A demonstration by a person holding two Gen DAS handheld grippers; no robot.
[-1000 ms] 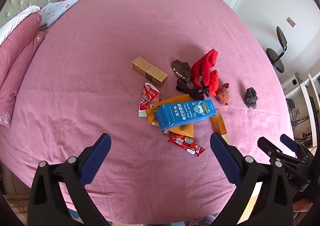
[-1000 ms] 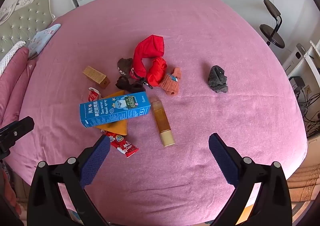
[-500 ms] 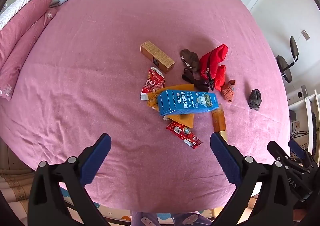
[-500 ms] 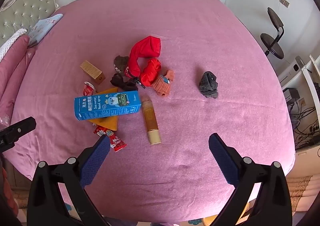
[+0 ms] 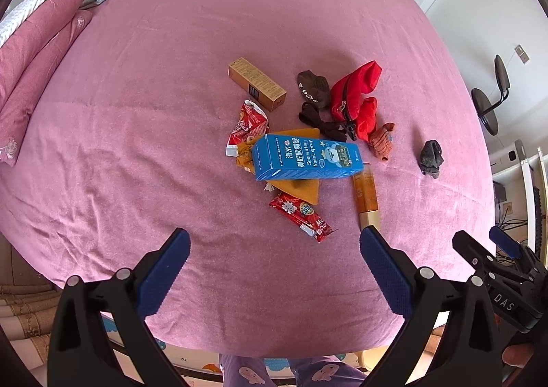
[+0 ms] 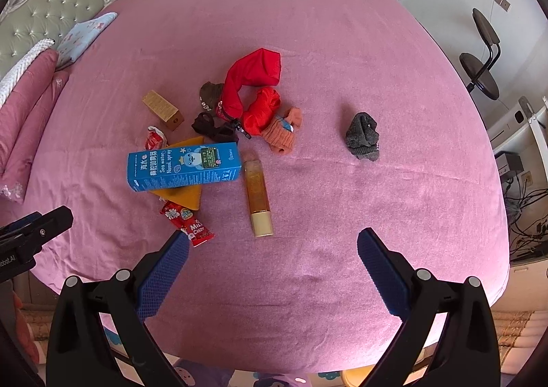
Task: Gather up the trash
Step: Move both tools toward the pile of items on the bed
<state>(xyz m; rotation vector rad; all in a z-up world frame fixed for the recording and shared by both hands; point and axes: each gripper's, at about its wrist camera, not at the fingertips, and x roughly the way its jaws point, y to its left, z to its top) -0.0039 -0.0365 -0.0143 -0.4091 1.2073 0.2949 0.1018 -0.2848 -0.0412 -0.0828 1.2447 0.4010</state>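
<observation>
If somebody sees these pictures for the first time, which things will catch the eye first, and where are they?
The bright blue nasal spray box stands out first, lying across an orange pouch in the middle of the pink bed. Just behind it a red bag curls among small socks, and an amber tube lies beside the box. At the bottom, both the left gripper and the right gripper are open and empty.
</observation>
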